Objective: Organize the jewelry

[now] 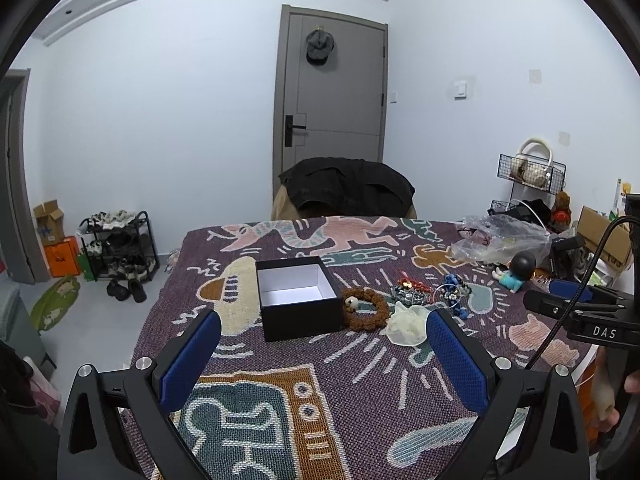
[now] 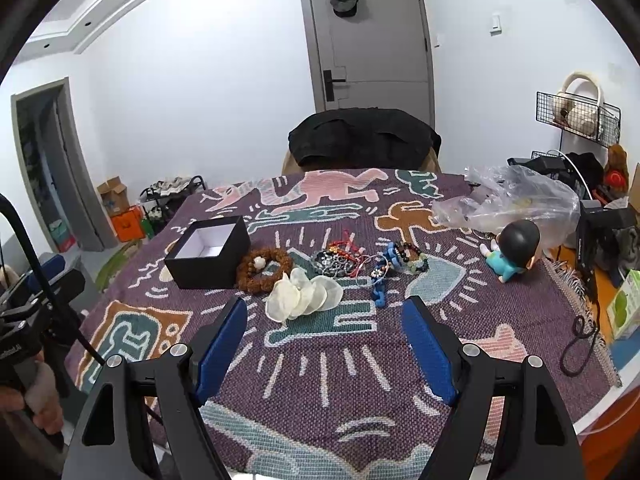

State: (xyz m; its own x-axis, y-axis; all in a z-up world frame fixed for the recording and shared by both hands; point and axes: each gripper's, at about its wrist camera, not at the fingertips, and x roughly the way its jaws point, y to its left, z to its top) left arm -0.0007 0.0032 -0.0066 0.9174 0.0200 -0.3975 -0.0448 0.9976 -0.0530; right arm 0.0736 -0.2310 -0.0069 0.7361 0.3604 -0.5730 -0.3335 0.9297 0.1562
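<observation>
Left wrist view: the left gripper (image 1: 323,354) hovers over the patterned cloth (image 1: 360,392) covering the surface, its blue pads spread wide with nothing between them. Ahead of it stands a black box (image 1: 298,300), lid off, white inside and empty. Touching the box's right side lies a brown bead bracelet (image 1: 366,308); just beside that sit a white shell piece (image 1: 406,326) and a small heap of mixed jewelry (image 1: 428,290). Farther right lies a doll (image 1: 516,270) near a clear plastic bag (image 1: 500,240).

Right wrist view: the right gripper (image 2: 322,338) also stands open and holds nothing. Just beyond its fingertips lies the white shell piece (image 2: 304,296), with the brown bead bracelet (image 2: 264,270) behind it against the black box (image 2: 210,252). The mixed jewelry (image 2: 360,262) spreads to the right, well apart from the doll (image 2: 514,254).
</observation>
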